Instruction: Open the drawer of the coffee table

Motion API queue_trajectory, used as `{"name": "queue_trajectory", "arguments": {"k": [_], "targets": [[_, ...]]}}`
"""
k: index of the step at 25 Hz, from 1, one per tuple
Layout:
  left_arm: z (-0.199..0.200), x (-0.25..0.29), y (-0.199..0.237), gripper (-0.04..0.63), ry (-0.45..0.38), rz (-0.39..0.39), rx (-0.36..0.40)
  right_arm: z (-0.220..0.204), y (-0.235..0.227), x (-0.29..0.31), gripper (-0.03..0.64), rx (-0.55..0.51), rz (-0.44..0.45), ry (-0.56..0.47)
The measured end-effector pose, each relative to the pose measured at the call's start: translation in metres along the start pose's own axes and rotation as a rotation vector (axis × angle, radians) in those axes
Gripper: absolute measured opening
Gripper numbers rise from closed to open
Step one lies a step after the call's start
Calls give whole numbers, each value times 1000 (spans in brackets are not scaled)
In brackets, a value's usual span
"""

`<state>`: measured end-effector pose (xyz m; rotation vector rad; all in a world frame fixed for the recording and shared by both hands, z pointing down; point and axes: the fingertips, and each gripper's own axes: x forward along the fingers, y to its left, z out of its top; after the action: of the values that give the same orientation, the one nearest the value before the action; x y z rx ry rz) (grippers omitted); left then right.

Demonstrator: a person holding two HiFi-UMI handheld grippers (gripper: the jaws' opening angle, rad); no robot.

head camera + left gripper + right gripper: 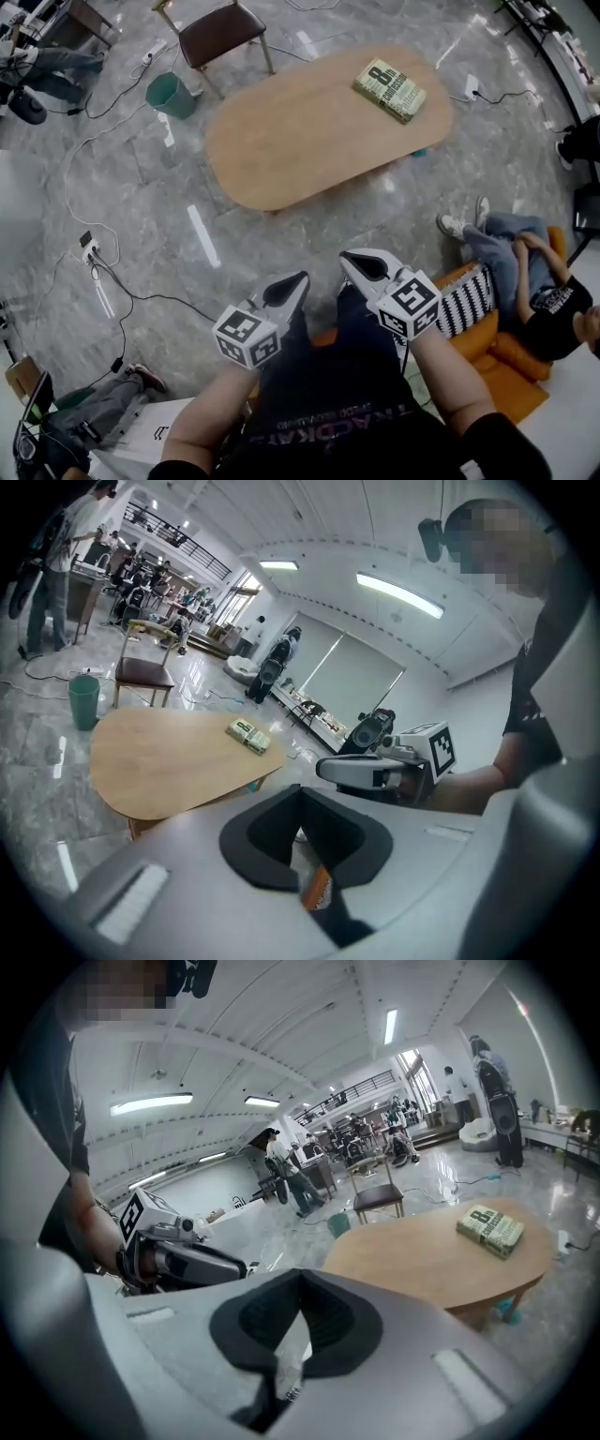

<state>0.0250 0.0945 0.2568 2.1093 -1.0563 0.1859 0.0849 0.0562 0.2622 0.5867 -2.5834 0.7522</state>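
Below our head camera, above the grey marbled floor, we hold both grippers close to our body, side by side and pointing toward the oval light-wood coffee table. The left gripper has its jaws pressed together with nothing between them. The right gripper is clenched the same way and is also empty. The table stands well apart from both tips, ahead of them across a stretch of floor, with one long rim facing us. We cannot make out its drawer in any view. A thick green-and-white book lies flat near the table's far right end. Beyond the table's left end stand a green plastic bin and a brown-seated wooden chair. To our right a person sits on an orange sofa.
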Motion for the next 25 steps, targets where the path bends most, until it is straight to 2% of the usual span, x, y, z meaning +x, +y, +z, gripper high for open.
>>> {"name": "queue_trajectory", "arguments": {"k": [6,15,21,25], "targets": [[-17,35,22,2,27,40,40,-29,-50,-2,0,33,-39,0],[-41,69,102,2,-12,197,100,-71,-122,33,0,92,-117,-6],[-68,88,162,2,-73,308,157,-105,-160,71,0,47,-99,5],[-98,99,215,2,-98,375,157,-131,-184,107,0,-12,-86,10]]}}
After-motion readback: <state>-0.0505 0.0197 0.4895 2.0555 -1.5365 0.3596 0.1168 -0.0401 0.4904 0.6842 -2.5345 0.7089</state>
